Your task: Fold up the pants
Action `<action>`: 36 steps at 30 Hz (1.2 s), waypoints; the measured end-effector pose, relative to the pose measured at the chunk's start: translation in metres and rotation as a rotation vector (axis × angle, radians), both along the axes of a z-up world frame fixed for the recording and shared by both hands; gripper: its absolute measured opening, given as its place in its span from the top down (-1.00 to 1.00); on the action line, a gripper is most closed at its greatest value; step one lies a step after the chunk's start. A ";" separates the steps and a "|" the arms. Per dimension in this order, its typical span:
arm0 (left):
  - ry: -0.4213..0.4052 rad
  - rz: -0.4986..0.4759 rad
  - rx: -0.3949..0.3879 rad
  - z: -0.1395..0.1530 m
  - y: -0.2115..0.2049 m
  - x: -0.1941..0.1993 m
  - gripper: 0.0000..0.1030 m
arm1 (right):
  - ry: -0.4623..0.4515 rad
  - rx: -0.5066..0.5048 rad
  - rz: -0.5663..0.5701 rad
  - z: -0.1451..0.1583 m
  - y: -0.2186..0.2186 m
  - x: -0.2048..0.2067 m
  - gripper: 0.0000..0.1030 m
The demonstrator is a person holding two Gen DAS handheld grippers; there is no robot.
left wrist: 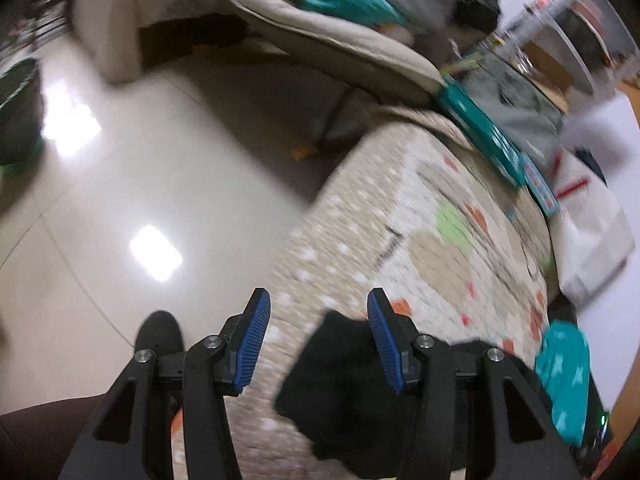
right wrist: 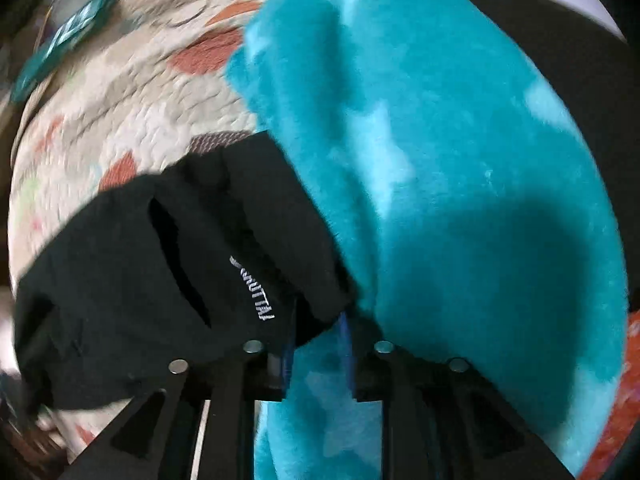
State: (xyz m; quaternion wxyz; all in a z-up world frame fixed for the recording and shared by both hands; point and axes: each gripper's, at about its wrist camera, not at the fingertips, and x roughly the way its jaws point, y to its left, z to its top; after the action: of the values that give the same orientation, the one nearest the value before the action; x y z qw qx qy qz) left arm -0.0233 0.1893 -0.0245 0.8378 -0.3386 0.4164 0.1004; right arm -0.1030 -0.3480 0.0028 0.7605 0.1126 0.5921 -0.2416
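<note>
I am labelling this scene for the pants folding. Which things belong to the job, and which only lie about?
For the job:
- black pants
- right hand-held gripper, closed on cloth
- left hand-held gripper, open
- quilted cover, the surface underneath

Lying about:
- teal fleece with stars
- teal box
- beige cushion

Left gripper [left wrist: 319, 343]: jaws spread wide, gap between pads unobstructed, quilted cover [left wrist: 420, 216] below it. Black pants [left wrist: 352, 392] bunched under the right pad and behind it. Left of the tongs, bare tile floor [left wrist: 120, 184], one dark shoe [left wrist: 160, 334] close by. Ahead: sofa cushion [left wrist: 340, 40], teal box [left wrist: 480, 136], clutter along the far edge.

Right gripper [right wrist: 318, 344]: no room. Teal fleece [right wrist: 440, 200] fills everything ahead and right, draped over the fingers; pants crowd the left.
</note>
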 end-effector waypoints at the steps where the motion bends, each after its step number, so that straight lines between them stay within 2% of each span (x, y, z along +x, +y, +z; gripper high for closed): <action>1: -0.001 0.020 -0.002 0.001 0.006 -0.002 0.03 | -0.017 -0.049 0.016 0.012 0.008 -0.005 0.36; 3: 0.000 0.078 -0.009 0.002 0.022 -0.010 0.02 | -0.073 -0.162 0.073 0.038 0.029 -0.014 0.01; 4: 0.000 0.103 -0.018 0.002 0.028 -0.013 0.02 | -0.122 -0.209 0.130 0.055 0.047 -0.015 -0.06; 6: -0.005 0.149 -0.041 0.003 0.039 -0.018 0.02 | -0.227 -0.183 0.280 0.080 0.089 -0.005 -0.11; 9: -0.028 0.208 -0.044 0.010 0.050 -0.026 0.01 | -0.302 -0.081 0.540 0.094 0.159 0.024 -0.11; 10: -0.033 0.218 -0.041 0.012 0.051 -0.027 0.00 | -0.316 -0.025 0.667 0.093 0.192 0.037 -0.11; 13: -0.043 0.235 -0.042 0.014 0.056 -0.029 -0.04 | -0.303 0.076 0.933 0.078 0.271 0.068 -0.10; 16: -0.030 0.240 -0.077 0.009 0.062 -0.030 -0.04 | -0.231 0.114 1.126 0.048 0.340 0.096 -0.09; 19: -0.022 0.248 -0.096 0.005 0.068 -0.031 -0.04 | -0.163 0.064 1.249 0.016 0.394 0.121 -0.05; 22: -0.015 0.248 -0.116 0.001 0.071 -0.032 -0.04 | -0.103 0.016 1.331 -0.013 0.432 0.142 -0.05; 24: -0.014 0.249 -0.128 0.000 0.074 -0.032 -0.04 | -0.022 0.033 1.384 -0.031 0.443 0.145 -0.02; 25: -0.015 0.249 -0.136 0.000 0.075 -0.032 -0.04 | 0.041 0.032 1.415 -0.043 0.455 0.144 0.16; 26: -0.015 0.251 -0.146 -0.001 0.077 -0.033 -0.04 | 0.074 -0.019 1.431 -0.053 0.463 0.148 0.48; 27: -0.015 0.253 -0.151 -0.001 0.078 -0.035 -0.04 | 0.079 -0.064 1.447 -0.056 0.471 0.146 0.57; 29: -0.017 0.259 -0.166 -0.002 0.082 -0.035 -0.04 | 0.079 -0.074 1.430 -0.053 0.484 0.150 0.63; 32: -0.025 0.263 -0.161 0.000 0.082 -0.035 -0.04 | 0.030 -0.101 1.344 -0.049 0.498 0.170 0.65; 34: -0.023 0.260 -0.143 0.001 0.080 -0.035 -0.04 | -0.048 -0.074 1.286 -0.042 0.507 0.180 0.66; 36: -0.014 0.264 -0.136 0.000 0.081 -0.035 -0.04 | -0.053 -0.011 1.235 -0.034 0.512 0.187 0.38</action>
State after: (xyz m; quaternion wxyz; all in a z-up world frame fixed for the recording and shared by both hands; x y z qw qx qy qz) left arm -0.0585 0.2705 -0.0250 0.7954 -0.4470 0.3680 0.1790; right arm 0.0841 0.1641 -0.0308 0.7751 -0.2487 0.5276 0.2432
